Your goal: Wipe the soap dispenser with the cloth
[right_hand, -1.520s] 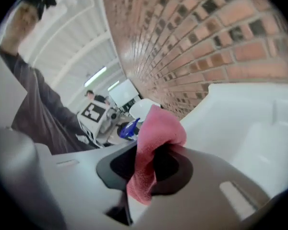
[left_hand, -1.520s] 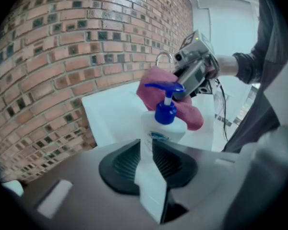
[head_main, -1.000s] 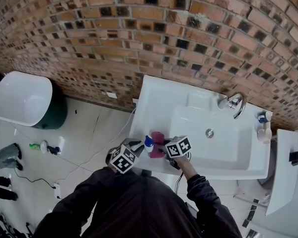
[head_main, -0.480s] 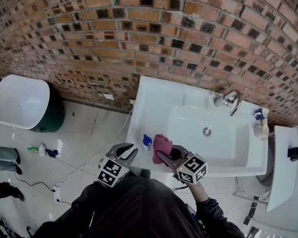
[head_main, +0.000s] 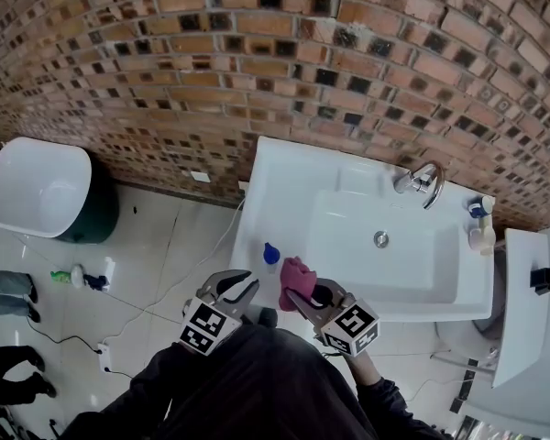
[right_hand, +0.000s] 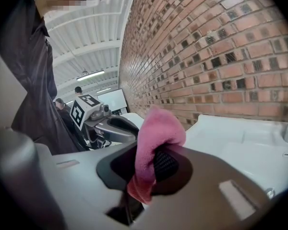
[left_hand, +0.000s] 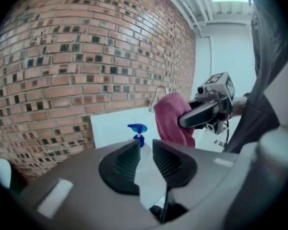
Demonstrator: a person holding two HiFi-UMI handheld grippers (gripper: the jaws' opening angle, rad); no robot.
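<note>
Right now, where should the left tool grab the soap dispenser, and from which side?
Probably the body just under the blue pump head, coming level from the sink's front-left corner. The soap dispenser stands upright on the rim, and the right tool with the cloth crowds its right side. Open the left tool first.

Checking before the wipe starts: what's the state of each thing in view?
soap dispenser: upright on the sink's left rim, neither gripper touching it.
cloth: bunched, clamped, apart from the dispenser.
right gripper: shut on cloth.
left gripper: nearly shut, empty.
faucet: no water running.
sink: basin empty.
</note>
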